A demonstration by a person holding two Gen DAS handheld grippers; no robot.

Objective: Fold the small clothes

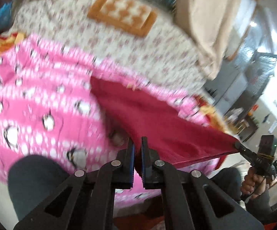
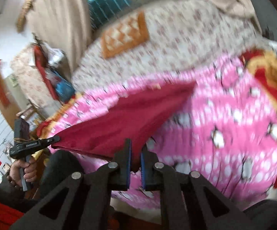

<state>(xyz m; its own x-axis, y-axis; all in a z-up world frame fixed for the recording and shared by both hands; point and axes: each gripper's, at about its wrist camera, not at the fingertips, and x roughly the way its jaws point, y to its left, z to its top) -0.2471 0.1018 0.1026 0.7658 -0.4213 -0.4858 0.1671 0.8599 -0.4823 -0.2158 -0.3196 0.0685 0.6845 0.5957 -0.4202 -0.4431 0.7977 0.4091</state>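
Observation:
A dark red garment (image 1: 157, 118) is stretched in the air above a pink penguin-print blanket (image 1: 33, 105). My left gripper (image 1: 137, 143) is shut on one corner of it. My right gripper (image 2: 136, 149) is shut on the other corner of the same red garment (image 2: 123, 118). In the left wrist view the right gripper (image 1: 238, 145) shows at the far right, pinching the cloth's stretched tip. In the right wrist view the left gripper (image 2: 54, 139) shows at the left, pinching the opposite tip. The garment's far end rests on the pink blanket (image 2: 224, 115). Both views are motion-blurred.
The blanket lies on a bed with a floral cream sheet (image 1: 119, 44). An orange checkered pillow (image 1: 123, 13) lies at the bed's far side. Beige curtains (image 1: 205, 19) hang behind. A red and gold cloth (image 2: 268, 76) lies at the blanket's edge. Furniture and shelves (image 2: 42, 72) stand beside the bed.

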